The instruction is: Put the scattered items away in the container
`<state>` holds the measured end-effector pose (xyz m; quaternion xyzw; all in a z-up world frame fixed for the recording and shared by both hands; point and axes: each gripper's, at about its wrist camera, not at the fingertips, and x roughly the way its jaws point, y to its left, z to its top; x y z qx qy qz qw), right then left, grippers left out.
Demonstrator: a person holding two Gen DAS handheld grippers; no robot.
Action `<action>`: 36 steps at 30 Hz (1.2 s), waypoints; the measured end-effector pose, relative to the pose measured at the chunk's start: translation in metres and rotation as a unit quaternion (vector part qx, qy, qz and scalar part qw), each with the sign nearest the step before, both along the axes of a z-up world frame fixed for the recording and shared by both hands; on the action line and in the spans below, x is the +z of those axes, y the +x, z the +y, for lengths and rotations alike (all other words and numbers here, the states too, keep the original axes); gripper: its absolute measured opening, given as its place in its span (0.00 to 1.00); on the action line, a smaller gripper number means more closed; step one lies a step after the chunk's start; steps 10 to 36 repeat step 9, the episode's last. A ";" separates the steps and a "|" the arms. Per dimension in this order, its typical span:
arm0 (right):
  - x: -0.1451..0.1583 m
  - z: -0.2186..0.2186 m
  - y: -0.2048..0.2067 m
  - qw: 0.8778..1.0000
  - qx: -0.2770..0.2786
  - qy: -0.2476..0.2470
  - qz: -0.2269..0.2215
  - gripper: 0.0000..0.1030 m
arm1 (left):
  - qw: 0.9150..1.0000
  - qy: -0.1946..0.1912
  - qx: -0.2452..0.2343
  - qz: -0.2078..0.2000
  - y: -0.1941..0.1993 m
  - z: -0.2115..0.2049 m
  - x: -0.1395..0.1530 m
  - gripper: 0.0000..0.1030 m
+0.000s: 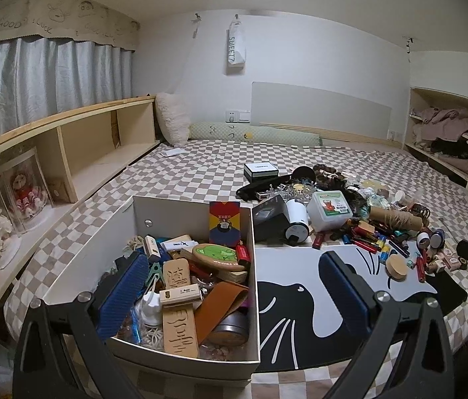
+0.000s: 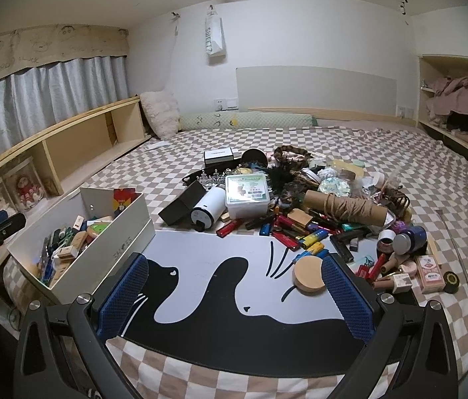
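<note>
Container point(image 1: 254, 266) beside cluttered cat mat point(image 2: 220, 299)

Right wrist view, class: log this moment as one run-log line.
right gripper: open, empty, above cat mat | nearest item: round wooden disc | left gripper: open, empty | box: partly filled | pile: unsorted

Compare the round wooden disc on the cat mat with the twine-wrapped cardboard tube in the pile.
The wooden disc is short and flat; the cardboard tube is long and slender. The wooden disc lies alone on the cat mat, near the right hand-held gripper; the cardboard tube lies on its side atop the clutter. The wooden disc is bare; the cardboard tube is wound with twine. Both are tan, round in section and still outside the white box.
</note>
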<state>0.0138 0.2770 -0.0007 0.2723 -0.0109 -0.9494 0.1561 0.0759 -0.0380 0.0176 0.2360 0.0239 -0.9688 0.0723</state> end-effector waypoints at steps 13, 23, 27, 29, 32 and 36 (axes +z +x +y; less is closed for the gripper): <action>0.001 0.000 0.000 1.000 0.002 -0.003 -0.001 1.00 | 1.000 0.011 0.006 0.003 0.002 -0.004 0.000 1.00; 0.001 0.000 0.000 1.000 0.002 -0.003 -0.001 1.00 | 1.000 0.011 0.006 0.003 0.002 -0.004 0.000 1.00; 0.001 0.000 0.000 1.000 0.002 -0.003 -0.001 1.00 | 1.000 0.011 0.006 0.003 0.002 -0.004 0.000 1.00; 0.001 0.000 0.000 1.000 0.002 -0.003 -0.001 1.00 | 1.000 0.011 0.006 0.003 0.002 -0.004 0.000 1.00; 0.001 0.000 0.000 1.000 0.002 -0.003 -0.001 1.00 | 1.000 0.011 0.006 0.003 0.002 -0.004 0.000 1.00; 0.001 0.000 0.000 1.000 0.002 -0.003 -0.001 1.00 | 1.000 0.011 0.006 0.003 0.002 -0.004 0.000 1.00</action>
